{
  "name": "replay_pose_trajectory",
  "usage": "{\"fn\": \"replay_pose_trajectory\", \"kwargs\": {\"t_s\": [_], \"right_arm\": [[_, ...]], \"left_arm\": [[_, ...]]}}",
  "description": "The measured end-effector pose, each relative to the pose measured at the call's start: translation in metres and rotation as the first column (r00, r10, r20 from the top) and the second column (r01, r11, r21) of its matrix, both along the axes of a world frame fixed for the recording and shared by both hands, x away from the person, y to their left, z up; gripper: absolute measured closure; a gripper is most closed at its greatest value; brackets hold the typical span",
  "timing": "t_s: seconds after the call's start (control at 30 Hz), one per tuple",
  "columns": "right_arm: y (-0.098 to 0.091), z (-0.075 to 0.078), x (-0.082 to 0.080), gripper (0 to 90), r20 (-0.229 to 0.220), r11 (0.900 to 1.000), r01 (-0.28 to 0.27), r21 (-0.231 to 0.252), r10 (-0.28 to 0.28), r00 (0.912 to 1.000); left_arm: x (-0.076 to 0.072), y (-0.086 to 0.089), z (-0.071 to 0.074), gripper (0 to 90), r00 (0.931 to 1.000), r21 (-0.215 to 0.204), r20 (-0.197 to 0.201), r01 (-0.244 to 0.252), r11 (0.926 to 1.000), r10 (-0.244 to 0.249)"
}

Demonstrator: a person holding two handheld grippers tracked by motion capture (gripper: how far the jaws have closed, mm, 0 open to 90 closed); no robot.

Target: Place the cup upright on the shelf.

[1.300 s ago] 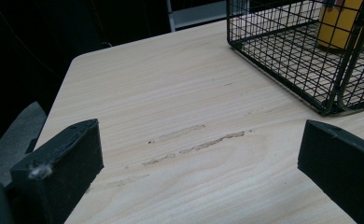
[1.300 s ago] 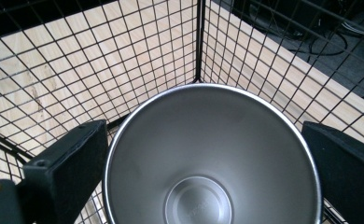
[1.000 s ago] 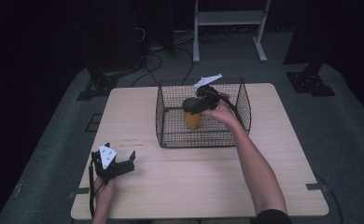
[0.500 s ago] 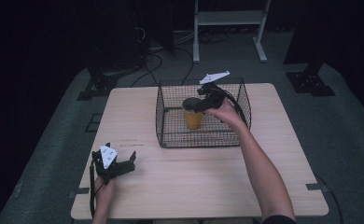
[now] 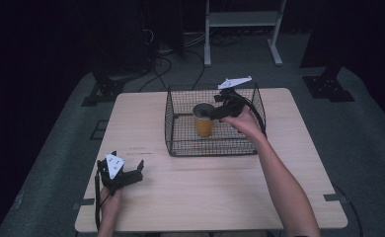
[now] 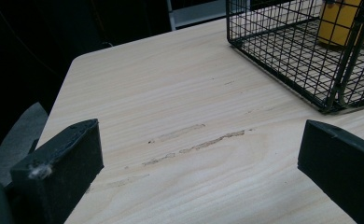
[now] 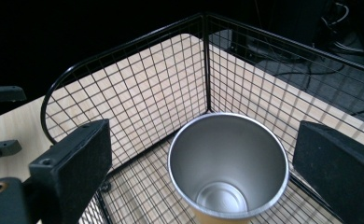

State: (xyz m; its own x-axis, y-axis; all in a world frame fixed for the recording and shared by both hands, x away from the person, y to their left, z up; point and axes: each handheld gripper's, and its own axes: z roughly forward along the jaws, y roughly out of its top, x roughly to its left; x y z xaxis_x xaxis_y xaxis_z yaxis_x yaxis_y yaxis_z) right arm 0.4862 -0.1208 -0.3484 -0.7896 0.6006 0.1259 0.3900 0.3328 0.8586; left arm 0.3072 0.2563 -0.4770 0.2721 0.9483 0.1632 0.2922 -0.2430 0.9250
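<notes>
1. The cup (image 7: 228, 165) stands upright inside the basket (image 5: 211, 145) on the counter (image 5: 299, 163).
2. Right gripper (image 5: 211, 114) is wide open around its rim, gripping nothing; lift straight up, clear of the wire.
3. Left gripper (image 5: 126, 175) rests wide open, empty.

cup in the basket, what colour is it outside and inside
The cup is yellow-orange outside, best in the high view; its inside is bare silver metal, best in the right gripper view.

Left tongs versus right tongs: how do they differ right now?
The left tongs sit low at the table's near left corner, jaws spread over bare wood; the right tongs hang over the wire basket, jaws spread either side of the yellow cup, not touching it. The left tongs are far from the cup. Both are open.
</notes>
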Motion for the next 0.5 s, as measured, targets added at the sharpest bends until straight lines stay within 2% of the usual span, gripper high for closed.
{"fn": "replay_pose_trajectory", "kwargs": {"t_s": [0.1,0.27,0.4,0.5], "right_arm": [[-0.005,0.001,-0.005,4.0,-0.013,1.0,-0.007,0.005,0.007,0.9999],[-0.012,0.001,-0.016,4.0,-0.008,0.9999,0.0,-0.012,0.0,1.0],[-0.019,0.001,-0.026,4.1,-0.012,1.0,-0.007,0.002,0.007,0.9999],[-0.022,0.0,-0.034,4.0,-0.007,0.9999,-0.015,-0.007,0.014,0.9999]], "left_arm": [[0.0,0.0,0.0,0.0,1.0,0.001,0.001,0.001,1.0,-0.001],[0.0,0.0,0.0,0.0,1.0,0.002,0.001,0.001,1.0,-0.001],[0.0,-0.001,0.0,0.0,1.0,0.004,0.0,0.001,1.0,-0.001],[0.0,-0.001,0.0,0.0,1.0,0.005,0.0,0.0,1.0,0.0]]}}
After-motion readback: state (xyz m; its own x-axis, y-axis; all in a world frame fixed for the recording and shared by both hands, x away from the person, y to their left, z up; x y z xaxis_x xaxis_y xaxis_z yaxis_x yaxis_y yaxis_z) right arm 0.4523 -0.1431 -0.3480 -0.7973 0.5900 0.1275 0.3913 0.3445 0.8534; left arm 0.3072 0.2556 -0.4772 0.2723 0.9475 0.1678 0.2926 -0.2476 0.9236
